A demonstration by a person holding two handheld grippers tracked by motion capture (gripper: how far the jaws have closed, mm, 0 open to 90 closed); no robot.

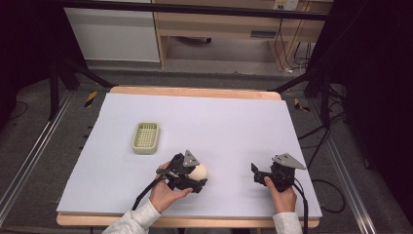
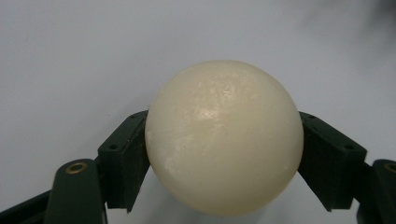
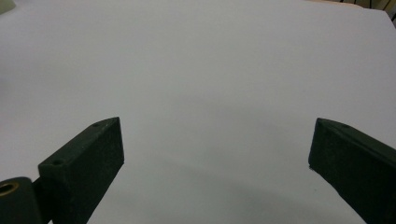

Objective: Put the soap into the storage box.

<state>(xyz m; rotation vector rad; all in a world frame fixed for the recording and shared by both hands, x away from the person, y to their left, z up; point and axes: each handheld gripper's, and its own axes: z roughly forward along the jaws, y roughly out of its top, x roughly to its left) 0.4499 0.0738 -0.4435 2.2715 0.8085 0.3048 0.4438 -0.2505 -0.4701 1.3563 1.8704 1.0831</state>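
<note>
High view first: my left gripper (image 1: 194, 176) has the cream ball (image 1: 198, 171) pinched between its jaws, and I take the slotted tray (image 1: 146, 138) as my landmark for everything else. The ball sits nearer me than the tray and off to its right, with a stretch of bare lilac mat (image 1: 229, 122) between them. My left gripper view confirms the grip: the ball (image 2: 224, 137) is squeezed at its widest part, one pad (image 2: 126, 158) flat against each flank, and the mat is blurred behind it. Whether it touches the mat I cannot tell.

My right gripper (image 1: 260, 174) is much farther right of the tray, well apart from the ball, and its jaws are spread wide with nothing between them; its own view looks across plain mat (image 3: 210, 70).

What matters next, as I judge it, is the line from the ball to the tray: the tray lies up and to the left of my left jaws, its long axis running away from me, open side up. A ball has no long axis, so its orientation needs no care; only the path does. My left hand (image 1: 168, 192) is clearly the nearer one to the tray, and already loaded, so the carry belongs to it. The risk I see is the smooth round surface slipping from the pads.
</note>
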